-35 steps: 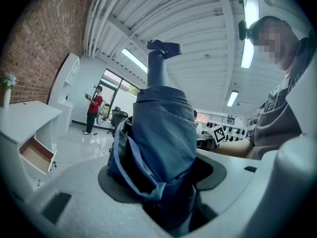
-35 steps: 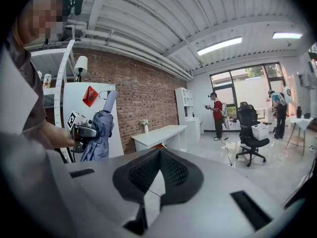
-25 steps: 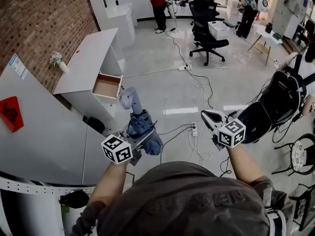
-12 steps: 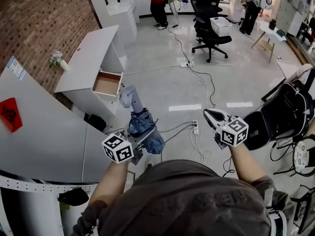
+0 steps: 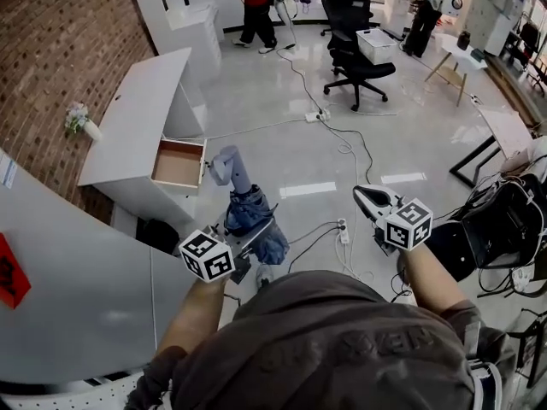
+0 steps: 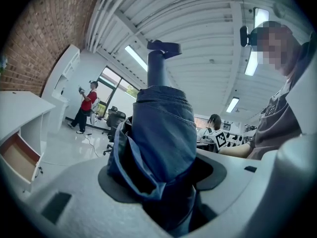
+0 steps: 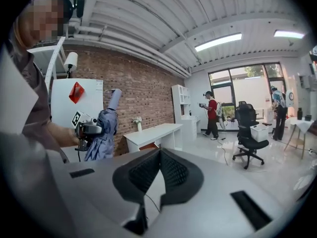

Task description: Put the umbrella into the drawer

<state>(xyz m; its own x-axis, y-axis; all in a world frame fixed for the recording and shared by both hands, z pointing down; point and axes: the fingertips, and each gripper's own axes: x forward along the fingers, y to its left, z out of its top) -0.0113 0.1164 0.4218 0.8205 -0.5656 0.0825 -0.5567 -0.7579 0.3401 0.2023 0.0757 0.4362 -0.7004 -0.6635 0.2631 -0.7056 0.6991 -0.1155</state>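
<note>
A folded blue umbrella (image 5: 249, 212) stands upright in my left gripper (image 5: 245, 248), its grey handle (image 5: 227, 164) on top. The jaws are shut on its lower fabric; in the left gripper view the umbrella (image 6: 163, 138) fills the space between them. The white desk (image 5: 137, 122) stands ahead to the left with its drawer (image 5: 178, 162) pulled open and wood-lined; the drawer (image 6: 19, 157) also shows at the left gripper view's left edge. My right gripper (image 5: 369, 202) hovers over the floor at the right, its pads (image 7: 171, 170) meeting at the tips with nothing between them.
A curved white counter (image 5: 77, 289) runs close on my left. Cables and a power strip (image 5: 342, 226) lie on the floor ahead. A black office chair (image 5: 355, 54) and a person in red (image 5: 255, 7) are further back. A black bag (image 5: 504, 220) sits at right.
The whole view has slid forward: desk and open drawer are nearer, and the counter has dropped back on the left. Both grippers went along with it, and the umbrella is still held upright.
</note>
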